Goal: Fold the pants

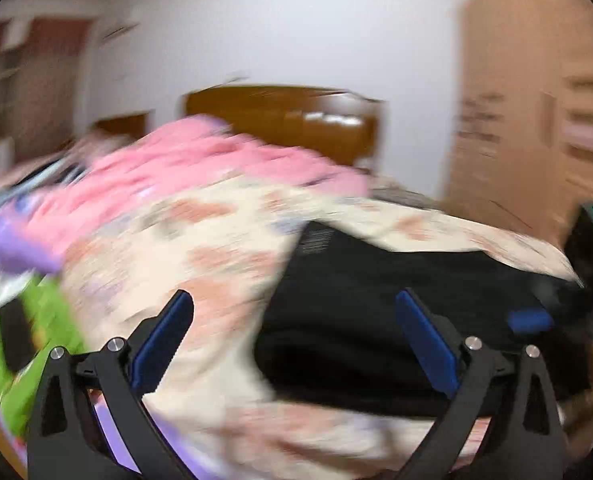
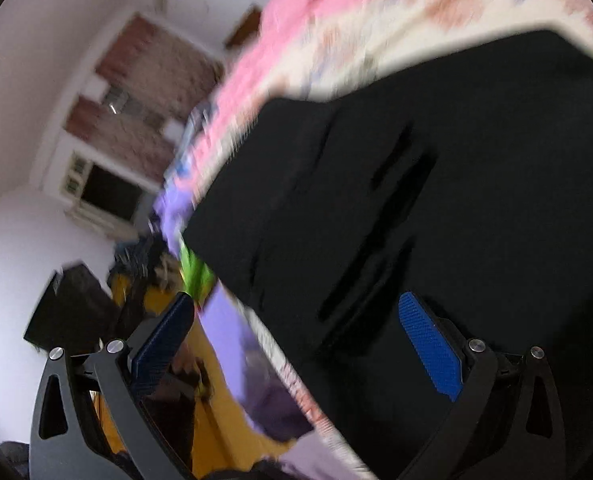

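The bed (image 1: 224,240) wears a cream floral cover; black pants (image 1: 376,320) lie flat on it, with pink bedding (image 1: 184,160) bunched beyond the pants.

The view is tilted and smeared with blur. The right gripper (image 2: 294,336) fills the lower edge, its jaws standing wide apart with nothing pressed between the blue pads (image 2: 430,346). Black pants (image 2: 396,184) spread from the centre out to three o'clock, lying flat on a cream floral bedspread (image 2: 436,12) that shows at one o'clock. A pink blanket (image 2: 296,24) runs along the pants' edge toward twelve o'clock. At seven o'clock a lilac cloth (image 2: 224,340) hangs over the bed's side above a yellow floor (image 2: 212,436). A brick-patterned window recess (image 2: 136,92) sits at ten o'clock in the white wall (image 2: 28,80).
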Demonstrator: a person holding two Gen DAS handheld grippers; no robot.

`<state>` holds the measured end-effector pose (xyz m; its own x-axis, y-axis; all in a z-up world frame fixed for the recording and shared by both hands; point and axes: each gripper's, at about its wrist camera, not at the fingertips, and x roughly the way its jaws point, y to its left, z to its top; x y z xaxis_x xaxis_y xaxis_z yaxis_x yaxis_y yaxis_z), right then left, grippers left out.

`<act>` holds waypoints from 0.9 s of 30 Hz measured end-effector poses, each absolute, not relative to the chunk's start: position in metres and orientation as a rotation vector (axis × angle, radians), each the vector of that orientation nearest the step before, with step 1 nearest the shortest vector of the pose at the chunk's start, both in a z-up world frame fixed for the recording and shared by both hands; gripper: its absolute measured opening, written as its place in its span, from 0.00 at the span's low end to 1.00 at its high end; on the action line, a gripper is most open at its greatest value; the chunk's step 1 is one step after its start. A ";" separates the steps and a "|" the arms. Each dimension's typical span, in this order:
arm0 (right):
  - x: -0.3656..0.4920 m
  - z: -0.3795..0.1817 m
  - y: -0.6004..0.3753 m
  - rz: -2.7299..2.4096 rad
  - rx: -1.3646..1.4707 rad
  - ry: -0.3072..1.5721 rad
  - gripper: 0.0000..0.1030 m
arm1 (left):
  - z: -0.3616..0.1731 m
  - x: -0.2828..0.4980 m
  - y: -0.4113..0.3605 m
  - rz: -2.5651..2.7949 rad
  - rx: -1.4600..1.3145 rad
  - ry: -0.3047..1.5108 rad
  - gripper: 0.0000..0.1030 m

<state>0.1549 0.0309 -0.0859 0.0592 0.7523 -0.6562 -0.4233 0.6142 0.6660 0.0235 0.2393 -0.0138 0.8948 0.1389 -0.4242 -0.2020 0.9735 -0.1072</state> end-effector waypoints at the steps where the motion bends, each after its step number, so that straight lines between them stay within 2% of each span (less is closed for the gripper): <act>1: 0.150 -0.084 0.039 0.908 0.301 1.198 0.96 | -0.018 0.023 0.246 0.202 -0.161 0.440 0.98; 5: 0.162 -0.085 0.058 0.935 0.398 1.221 0.96 | -0.040 0.016 0.268 0.261 -0.174 0.518 0.98; 7: 0.175 -0.092 0.055 0.908 0.498 1.216 0.83 | -0.046 0.014 0.265 0.236 -0.164 0.527 0.98; 9: 0.183 -0.098 0.049 0.867 0.549 1.194 0.40 | -0.051 0.015 0.263 0.230 -0.136 0.548 0.98; 10: 0.183 -0.098 0.047 0.861 0.559 1.169 0.34 | -0.055 0.017 0.262 0.229 -0.116 0.563 0.98; 11: 0.180 -0.094 0.044 0.861 0.559 1.122 0.22 | -0.059 0.018 0.265 0.233 -0.100 0.576 0.98; 21: 0.155 0.013 0.056 0.883 0.251 0.711 0.16 | -0.072 0.074 0.286 0.280 -0.035 0.649 0.99; 24: 0.150 -0.011 0.043 0.811 0.152 0.720 0.15 | -0.072 0.076 0.292 0.264 -0.067 0.643 0.99; 27: 0.168 -0.075 0.024 0.716 0.214 0.878 0.15 | -0.079 0.075 0.295 0.247 -0.128 0.648 0.99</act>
<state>0.1682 0.0241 -0.0749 0.4263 0.6516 -0.6275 -0.4832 0.7504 0.4510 0.0747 0.2951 -0.0791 0.7694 0.1872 -0.6108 -0.2666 0.9629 -0.0407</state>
